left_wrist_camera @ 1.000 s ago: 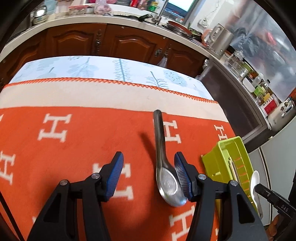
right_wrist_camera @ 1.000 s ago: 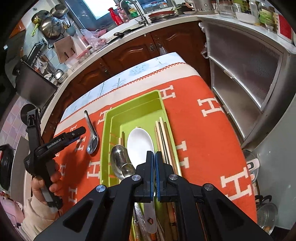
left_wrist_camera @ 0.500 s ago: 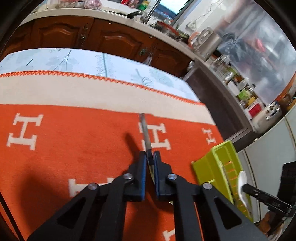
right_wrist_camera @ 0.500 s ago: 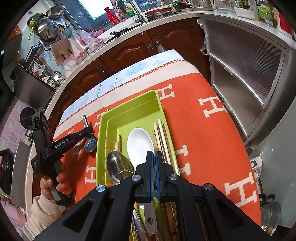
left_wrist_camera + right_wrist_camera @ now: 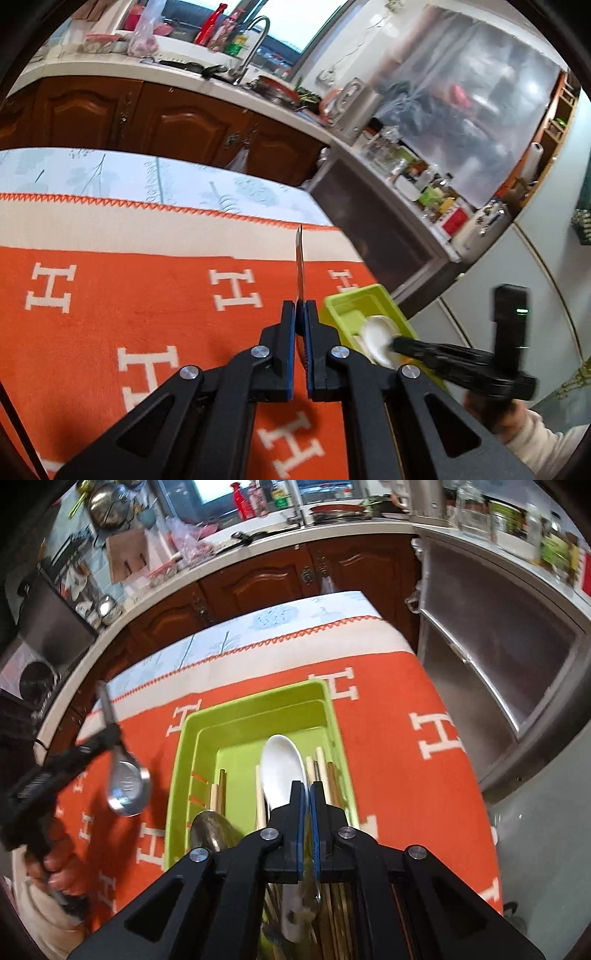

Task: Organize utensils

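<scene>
My left gripper is shut on a metal spoon, whose handle sticks out forward past the pads. In the right wrist view that spoon hangs bowl-down above the orange cloth, left of the green tray, held by the left gripper. My right gripper hovers over the tray above a white ceramic spoon. Its jaws are opening, with a thin slit and nothing between the pads. The tray also holds chopsticks and another metal spoon. The left wrist view shows the tray and the right gripper.
The orange cloth with white H marks covers the table, with a pale leaf-print strip at its far end. Brown kitchen cabinets and a cluttered counter lie beyond. A steel-fronted unit stands close to the table's right edge. A person's hand grips the left tool.
The left jaws shut on the metal spoon's handle, then lifted it off the cloth and tilted up. The right gripper slid sideways over the tray, and its pads have parted slightly.
</scene>
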